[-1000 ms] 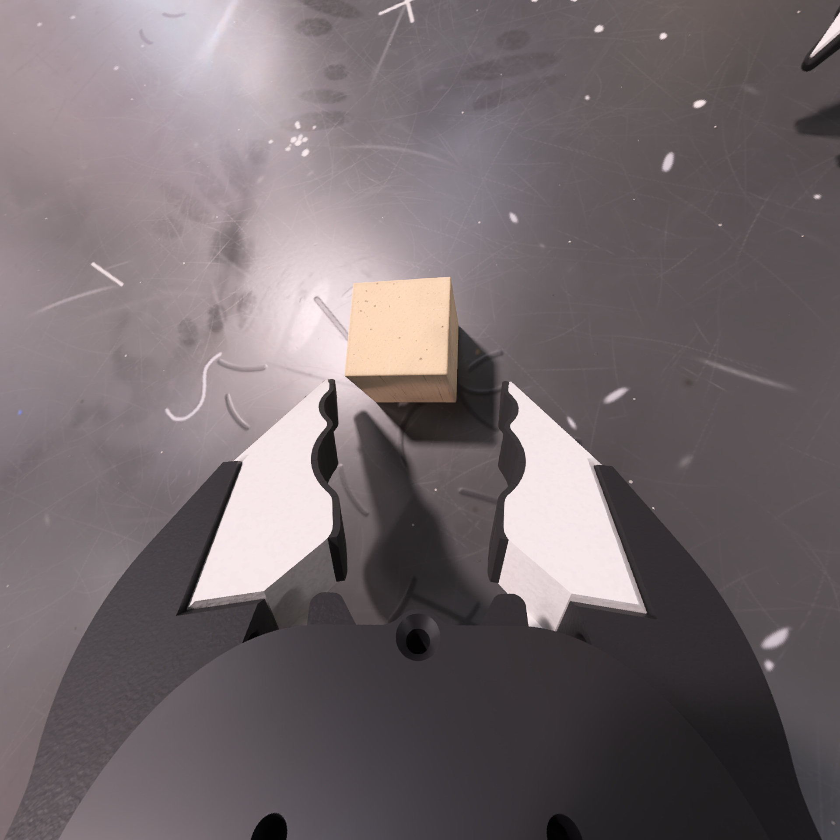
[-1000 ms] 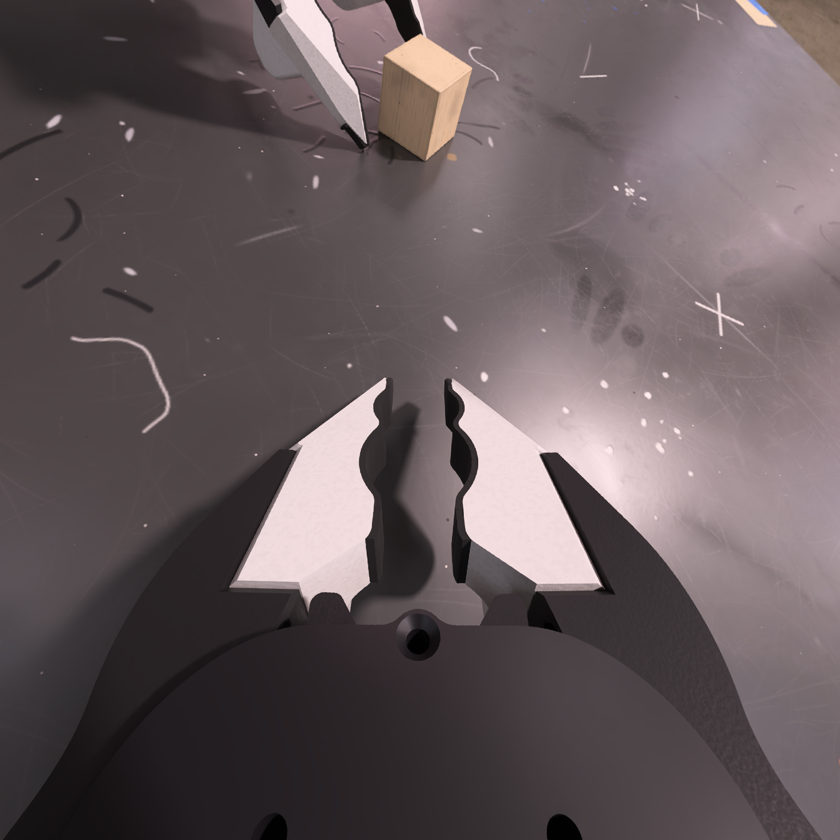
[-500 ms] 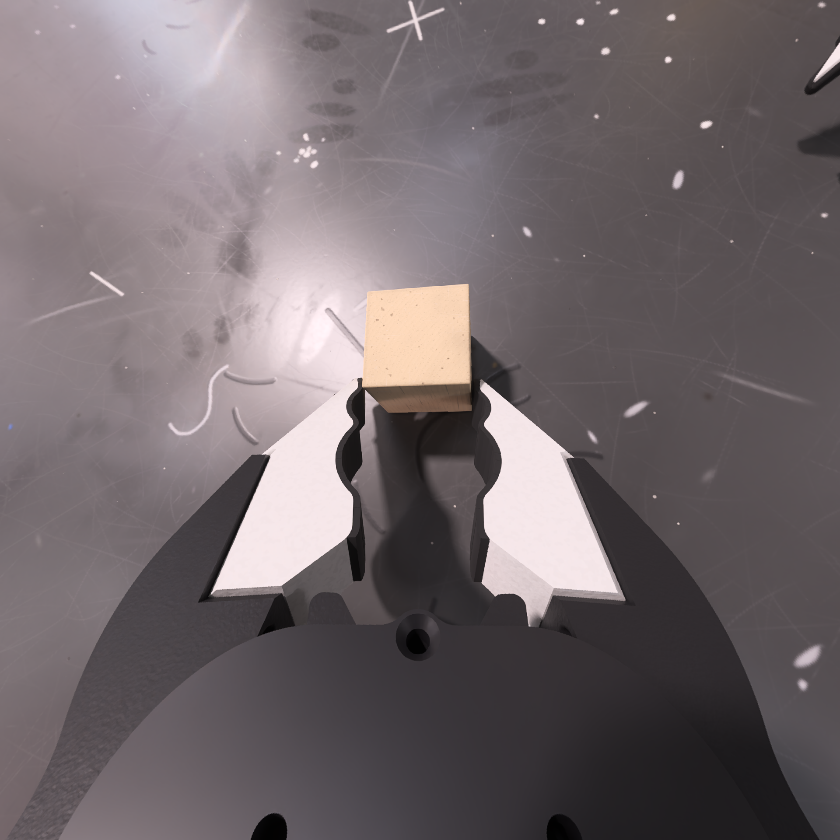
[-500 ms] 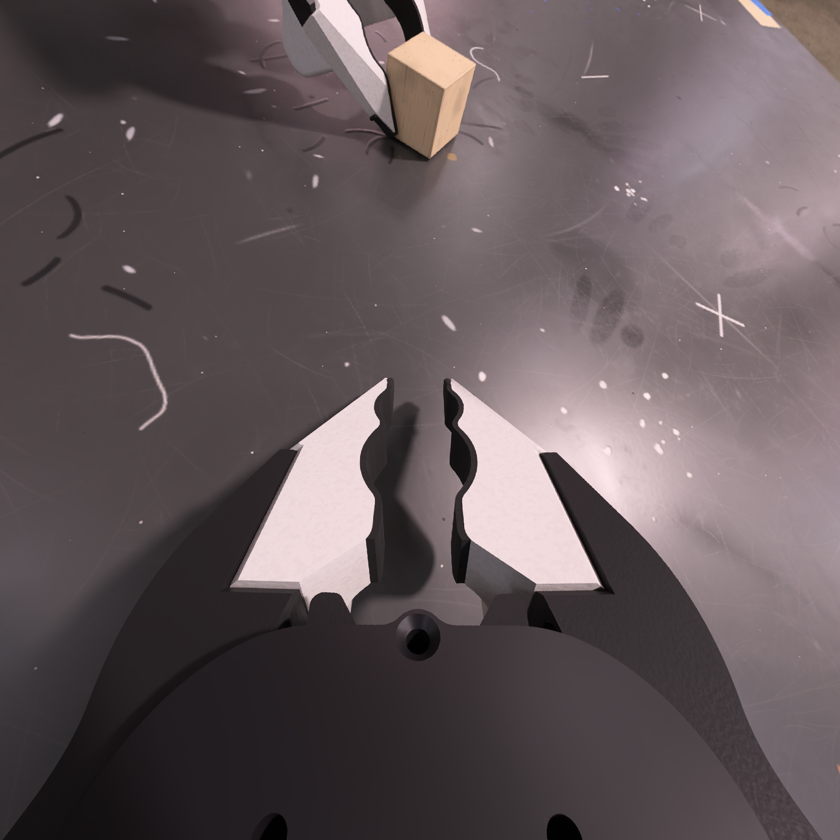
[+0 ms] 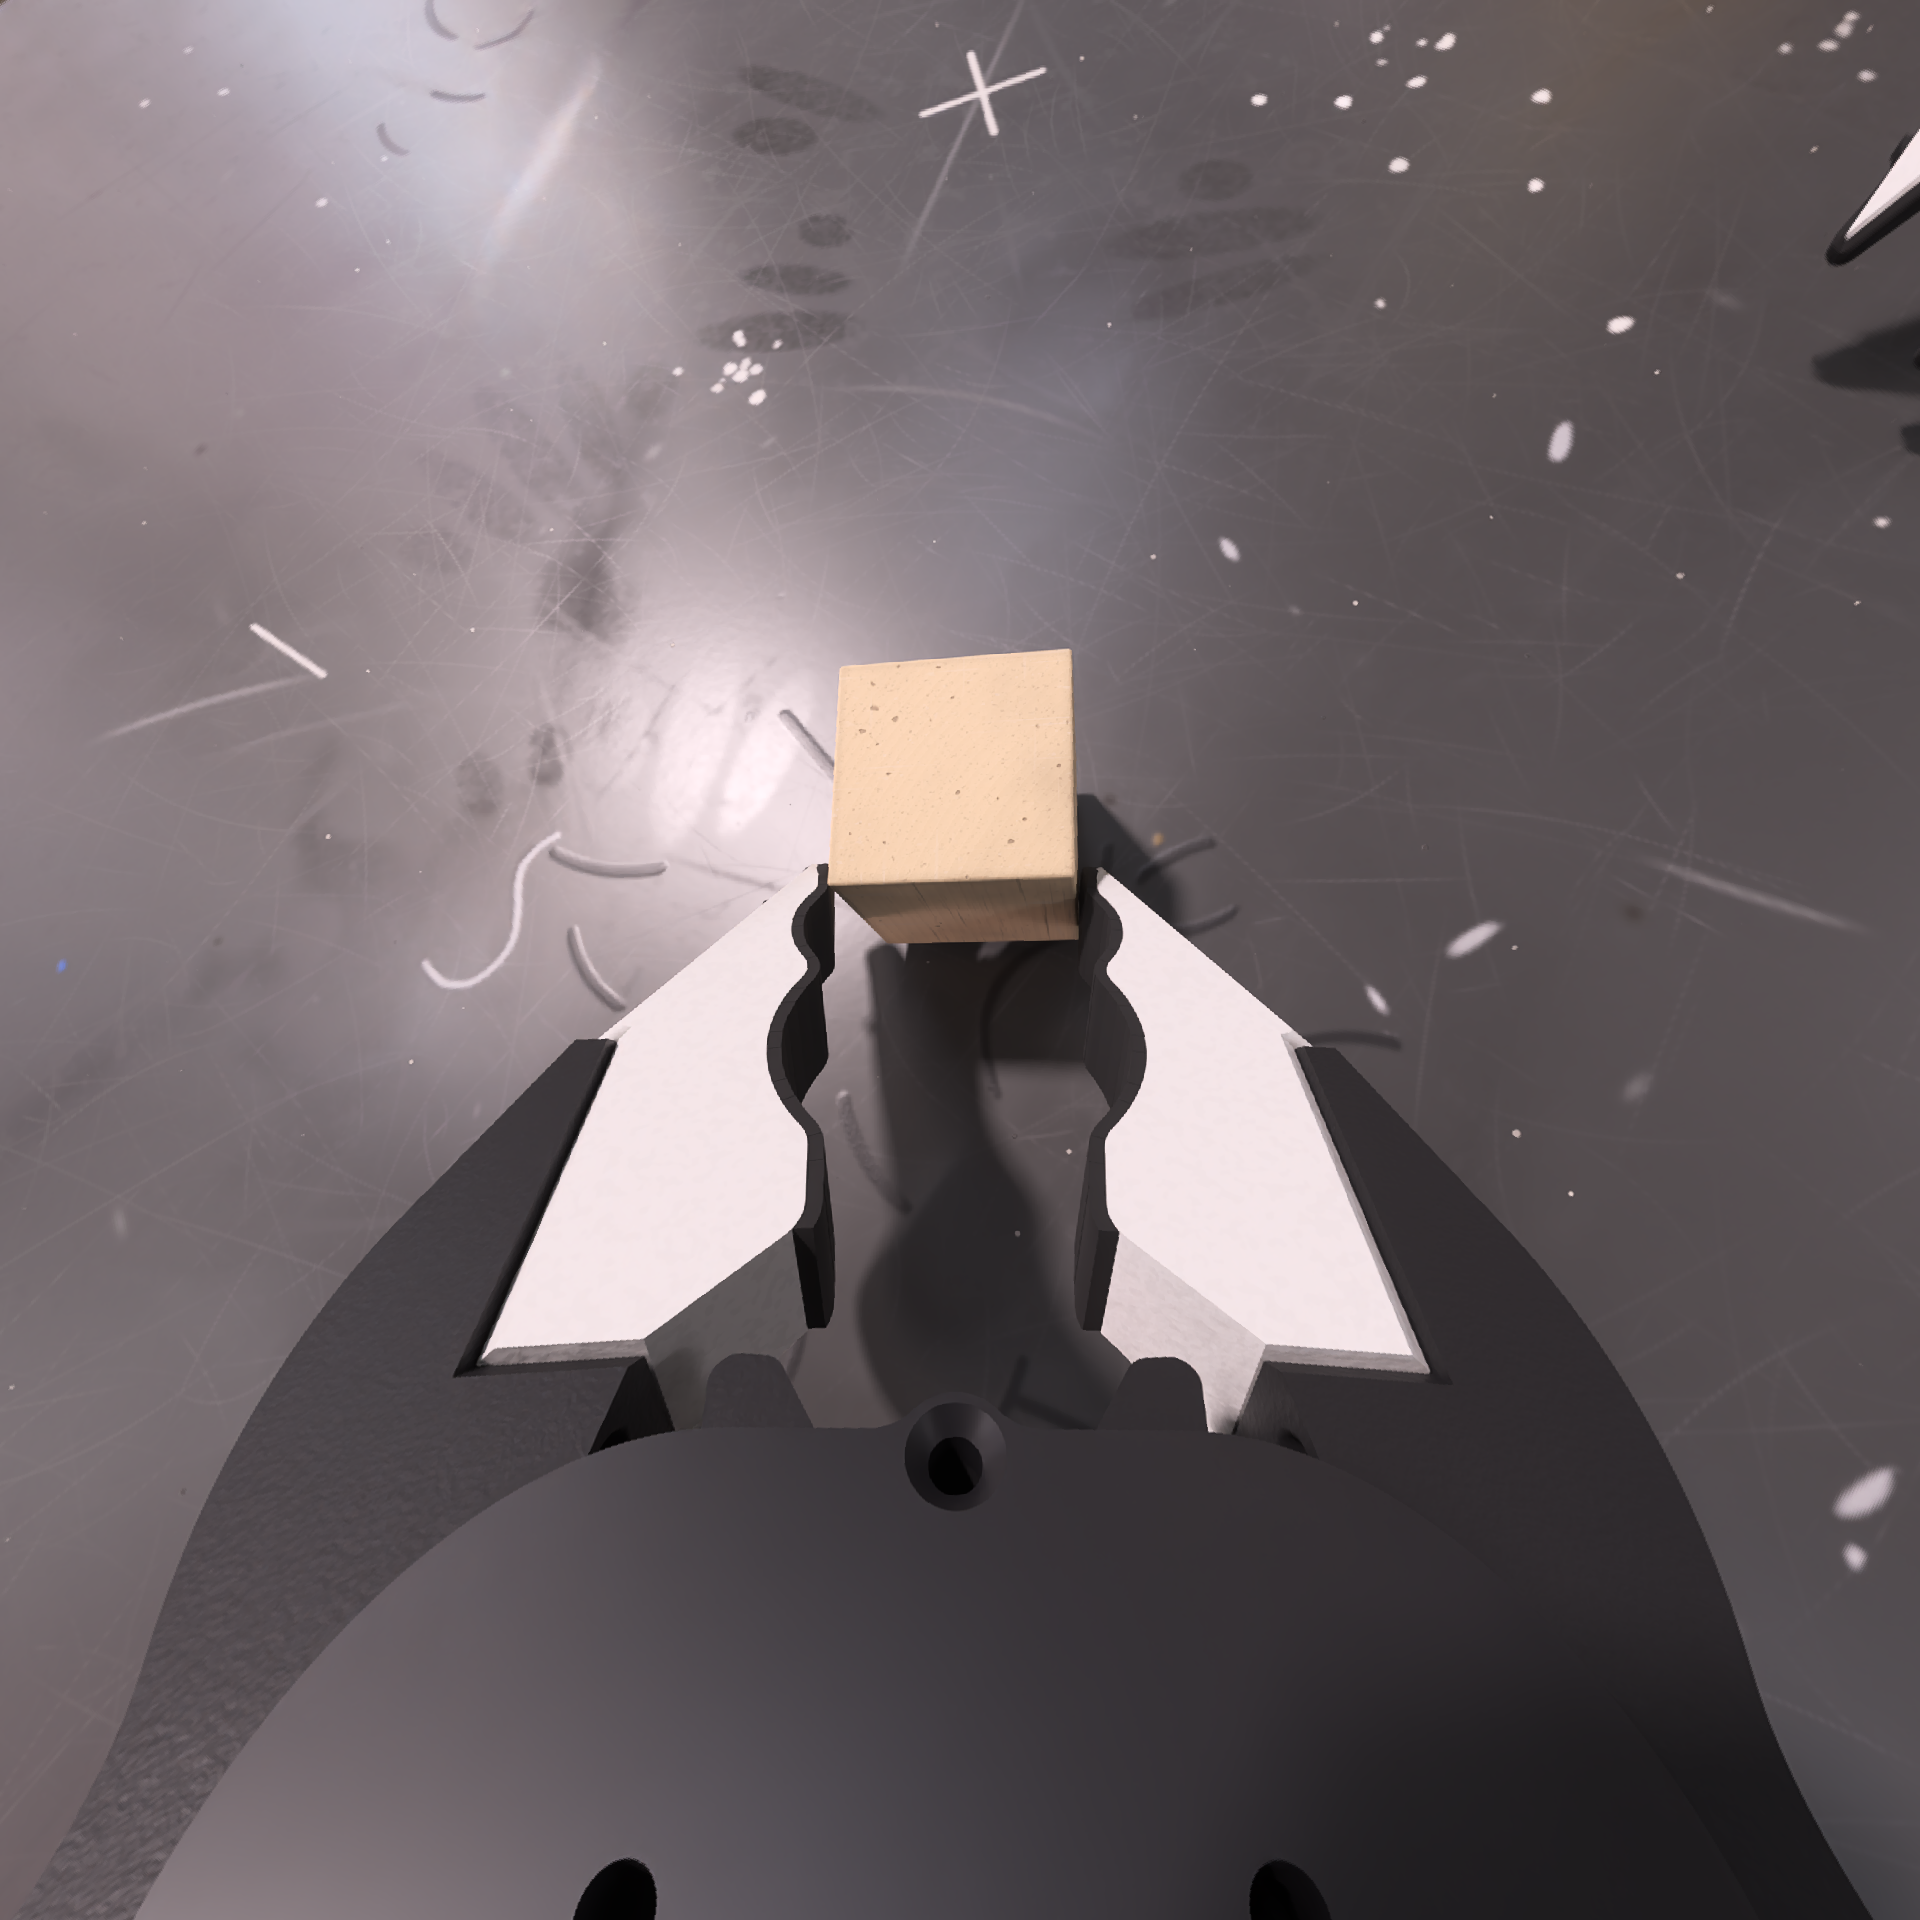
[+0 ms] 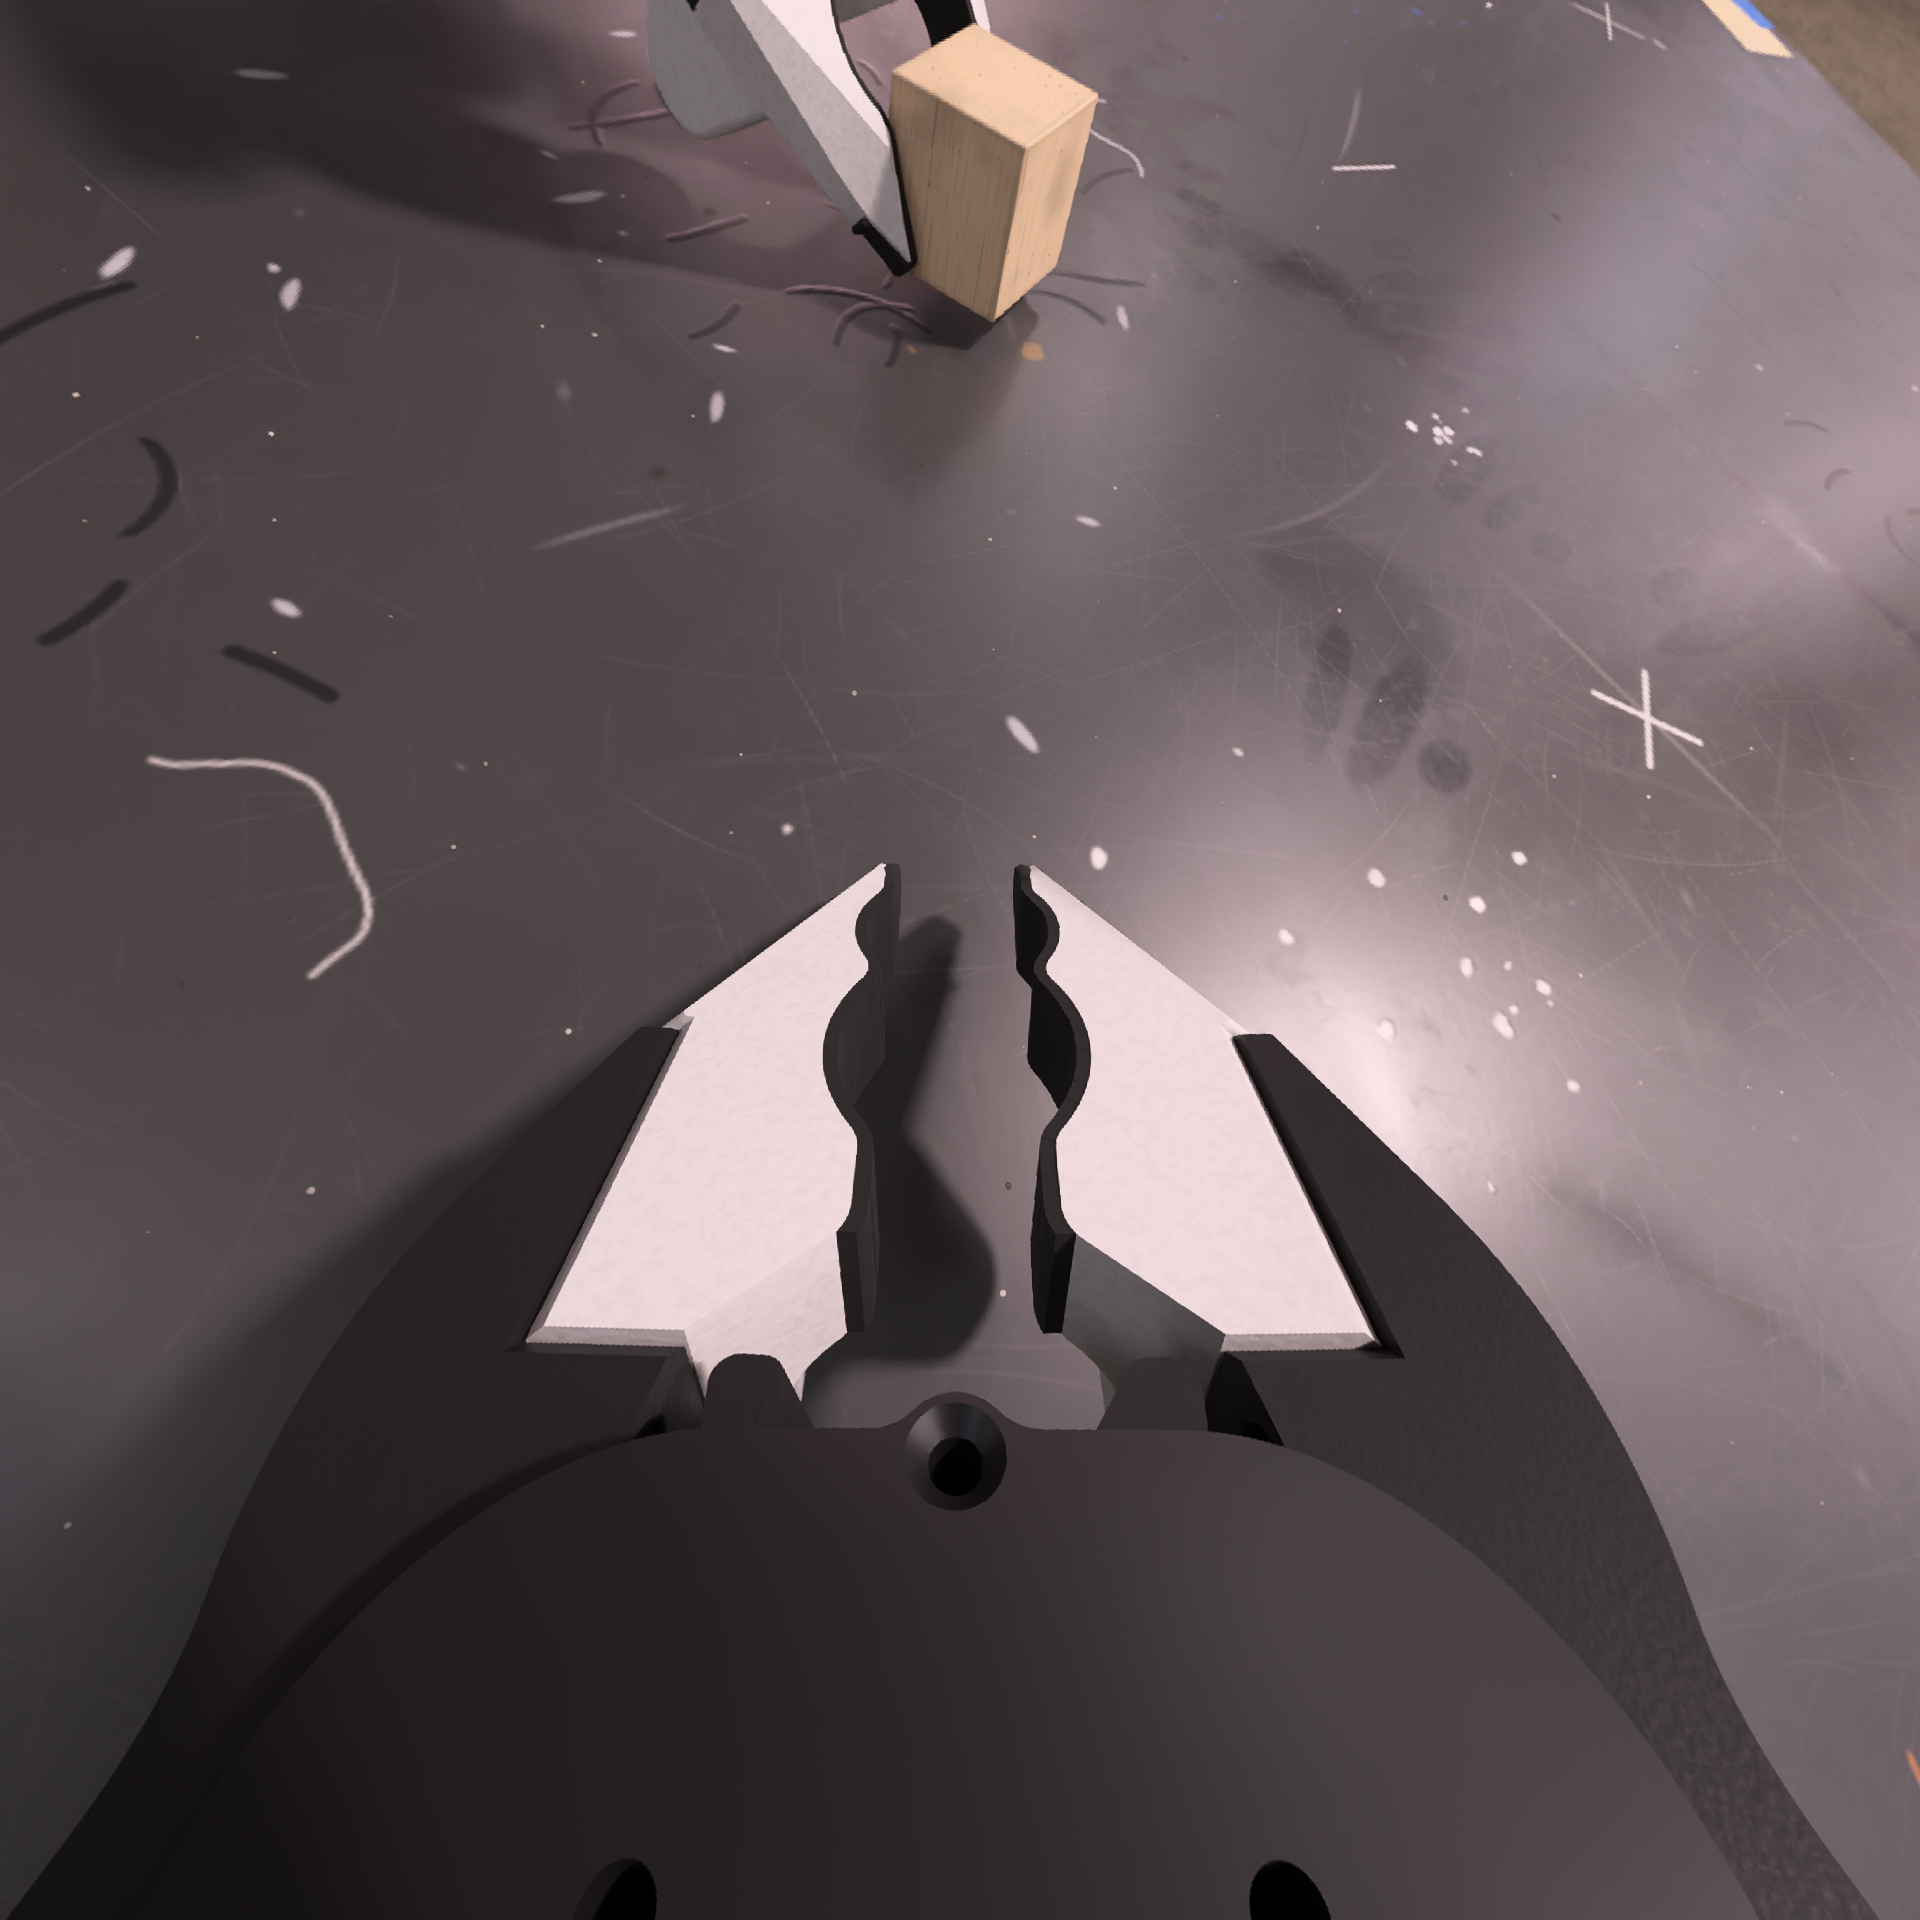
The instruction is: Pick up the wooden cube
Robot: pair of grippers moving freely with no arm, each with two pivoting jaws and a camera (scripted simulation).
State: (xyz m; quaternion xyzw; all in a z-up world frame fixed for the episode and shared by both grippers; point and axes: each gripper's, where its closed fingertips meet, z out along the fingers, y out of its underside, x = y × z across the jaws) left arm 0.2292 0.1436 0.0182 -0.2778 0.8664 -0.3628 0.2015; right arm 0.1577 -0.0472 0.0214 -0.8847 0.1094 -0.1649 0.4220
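The wooden cube [image 5: 954, 790] is a light tan block held between the tips of my left gripper [image 5: 956, 896], which is shut on its two sides. In the right wrist view the cube [image 6: 987, 177] is at the top centre, with one white finger [image 6: 831, 145] of the left gripper against its left face. Its lower corner looks barely off the dark table. My right gripper [image 6: 956, 878] is well short of the cube, low over the table and empty, its jaws a narrow gap apart.
The dark grey table [image 6: 1351, 623] is scratched, with white chalk marks and smudges. A fingertip of the right gripper [image 5: 1886, 218] shows at the right edge of the left wrist view. The table's edge [image 6: 1756, 31] is at the far right.
My left gripper has closed from wide open onto the cube's sides and has begun to rise with it. My right gripper has not moved.
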